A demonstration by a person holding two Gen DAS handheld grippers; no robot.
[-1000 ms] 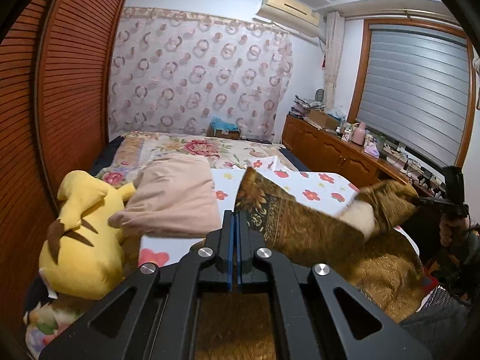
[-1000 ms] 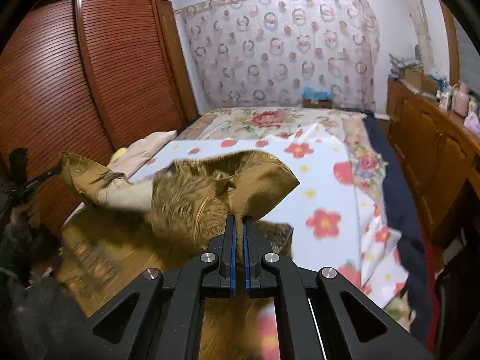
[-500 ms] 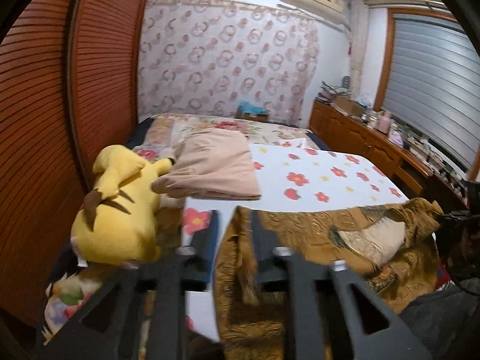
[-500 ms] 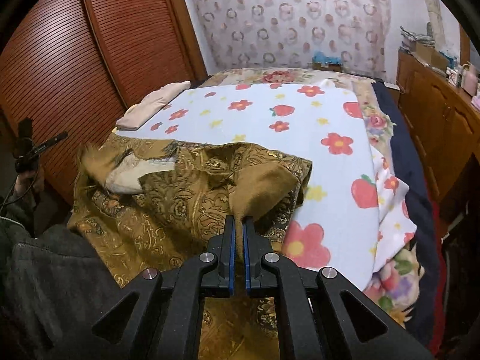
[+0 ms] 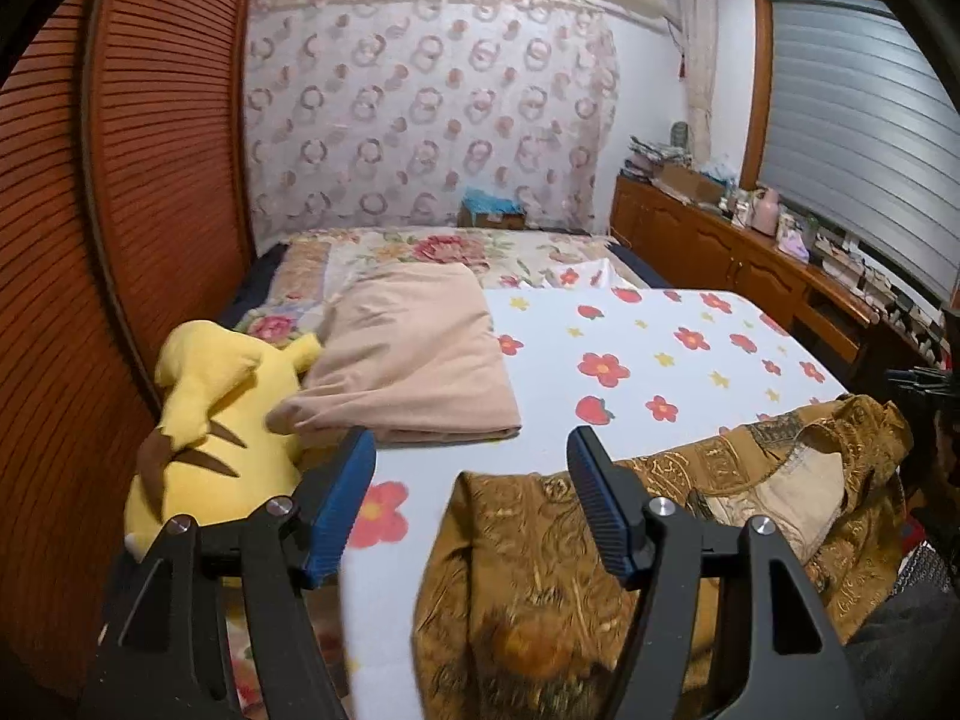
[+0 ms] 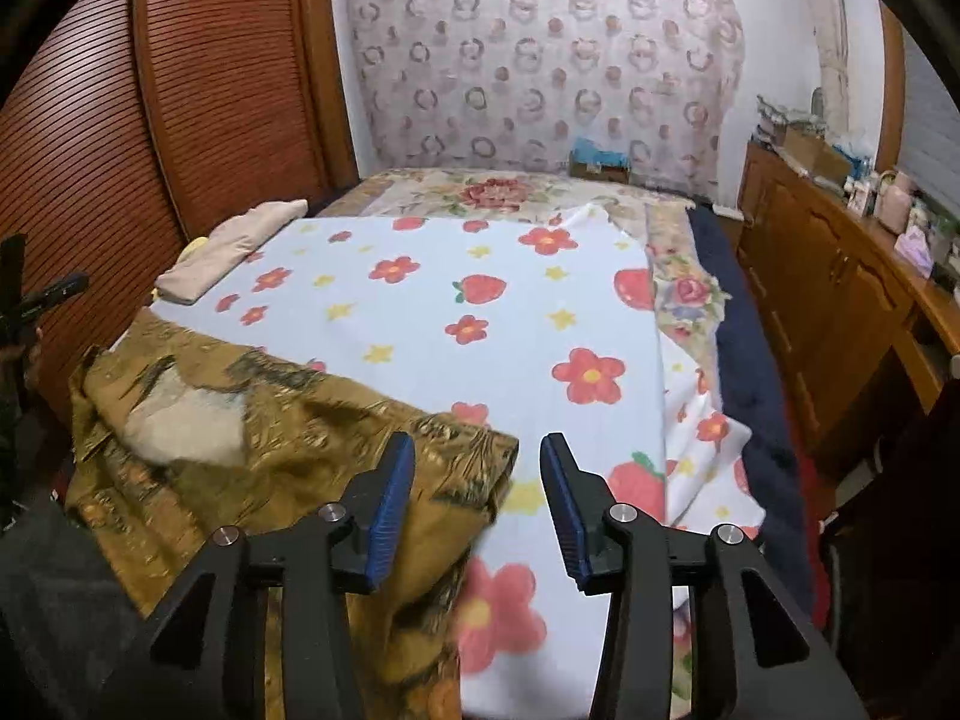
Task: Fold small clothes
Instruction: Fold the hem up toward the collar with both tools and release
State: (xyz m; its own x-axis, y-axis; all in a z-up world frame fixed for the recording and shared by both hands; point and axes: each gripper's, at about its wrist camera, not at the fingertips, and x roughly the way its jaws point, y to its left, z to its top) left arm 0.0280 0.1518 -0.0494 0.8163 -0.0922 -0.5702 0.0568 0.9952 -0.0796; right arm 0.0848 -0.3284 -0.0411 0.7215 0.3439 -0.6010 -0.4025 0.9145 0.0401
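A brown-gold patterned garment (image 5: 678, 516) lies spread on the near edge of the flowered bed sheet (image 5: 648, 360), its pale lining showing at the collar. In the right wrist view the garment (image 6: 270, 438) lies at lower left. My left gripper (image 5: 471, 498) is open and empty just above the garment's left corner. My right gripper (image 6: 477, 501) is open and empty over the garment's right corner, which lies between the jaws. The right gripper's tip shows at the left wrist view's right edge.
A folded beige cloth (image 5: 414, 354) and a yellow plush toy (image 5: 210, 408) lie at the bed's left side by the slatted wardrobe (image 5: 120, 180). A wooden cabinet (image 6: 840, 300) with clutter runs along the right. A dark blanket edge (image 6: 744, 360) hangs at the bed's right.
Both grippers held the garment lifted, lowered it flat onto the bed, then opened and let it go. The left opened first, the right just now.
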